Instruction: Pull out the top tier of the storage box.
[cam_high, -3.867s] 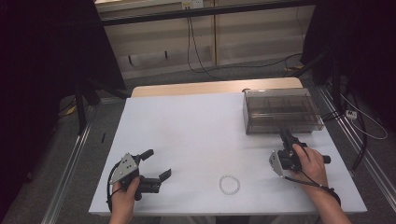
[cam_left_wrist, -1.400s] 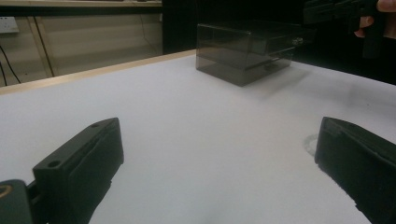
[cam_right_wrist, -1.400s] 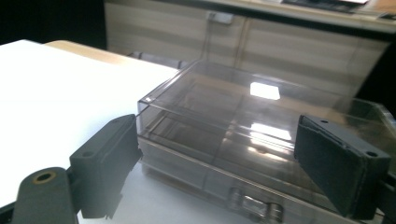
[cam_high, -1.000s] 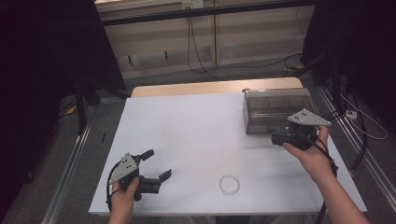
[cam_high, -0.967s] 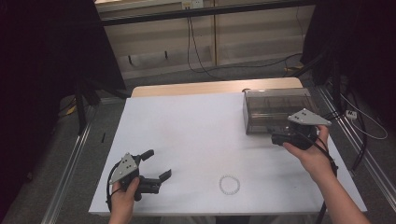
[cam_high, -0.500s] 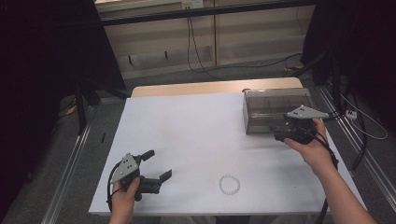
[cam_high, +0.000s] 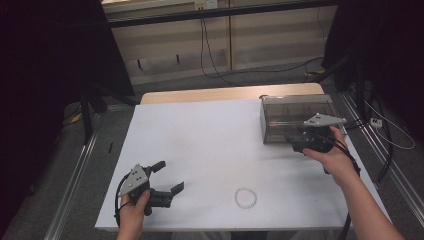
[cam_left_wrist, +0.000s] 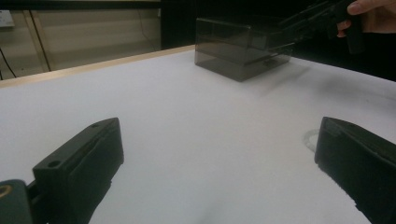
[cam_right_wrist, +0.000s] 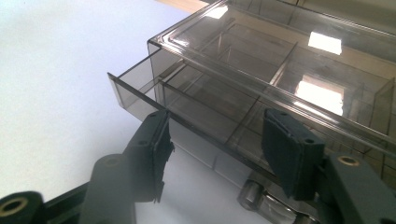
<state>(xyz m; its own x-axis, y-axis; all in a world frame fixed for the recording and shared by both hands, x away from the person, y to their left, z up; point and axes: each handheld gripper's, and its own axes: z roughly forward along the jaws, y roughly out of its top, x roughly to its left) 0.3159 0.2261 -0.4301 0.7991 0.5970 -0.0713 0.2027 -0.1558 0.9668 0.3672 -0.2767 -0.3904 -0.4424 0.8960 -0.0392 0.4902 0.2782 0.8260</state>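
**Table stock: two hand-held grippers, one drawer box, one bead ring**

Table (cam_high: 210, 145): white top, wooden strip showing along the far edge.

Drawer box (cam_high: 295, 117): smoky transparent plastic, far right of the table. In the right gripper view its interior is split by partitions into several compartments, and a drawer (cam_right_wrist: 187, 109) stands pulled out a little from the front face (contents, if any, cannot be made out).

Right gripper (cam_high: 300, 144): held in the right hand (cam_high: 335, 160) at the near front of the box, grey three-cornered plate on top. Jaws apart; in its own view the drawer's front lip lies between the two pads (cam_right_wrist: 152, 149), whether touching cannot be told.

Left gripper (cam_high: 167, 177): held in the left hand (cam_high: 132, 212) at the near left of the table, low over the surface. Jaws wide apart, nothing between them.

Bead ring (cam_high: 245, 197): small white loop lying flat near the table's near edge, right of the left gripper and well apart from the box.
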